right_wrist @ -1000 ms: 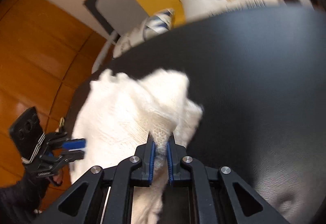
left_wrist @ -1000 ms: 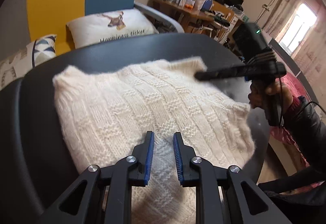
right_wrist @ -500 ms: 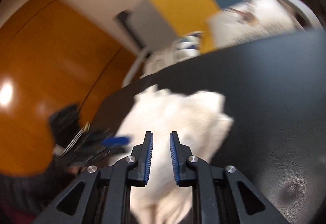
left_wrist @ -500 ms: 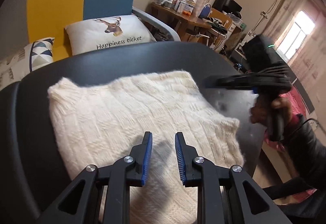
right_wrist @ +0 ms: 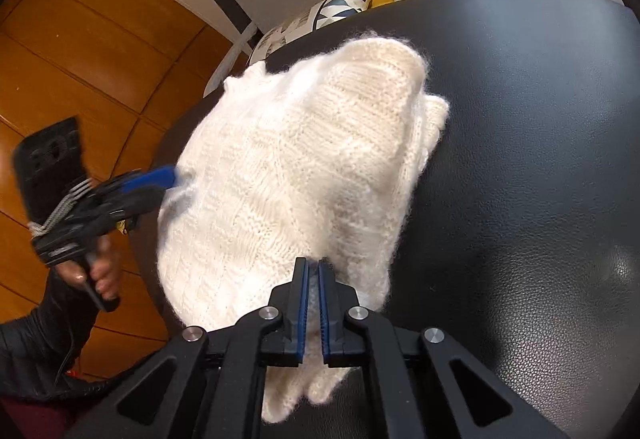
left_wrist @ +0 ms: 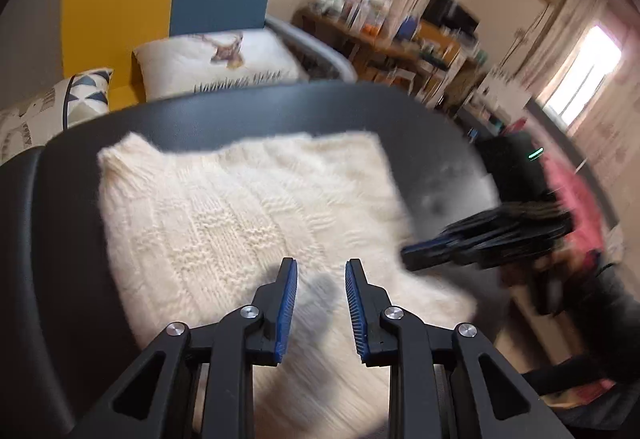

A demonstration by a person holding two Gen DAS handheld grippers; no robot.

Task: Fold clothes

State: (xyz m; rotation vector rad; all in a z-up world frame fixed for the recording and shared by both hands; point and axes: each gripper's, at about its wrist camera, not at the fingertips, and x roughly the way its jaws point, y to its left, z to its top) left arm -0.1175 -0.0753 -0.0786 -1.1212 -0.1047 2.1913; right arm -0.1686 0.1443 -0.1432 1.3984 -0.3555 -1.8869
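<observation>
Right wrist view: fuzzy cream knit sweater (right_wrist: 304,175), folded, lies on the glossy black leather table (right_wrist: 540,167); right gripper (right_wrist: 312,267) pinched together, left gripper (left_wrist: 320,271) parted, empty.

Daylit, window (left_wrist: 576,75) glare; motion blur, fisheye-dark corners.
</observation>
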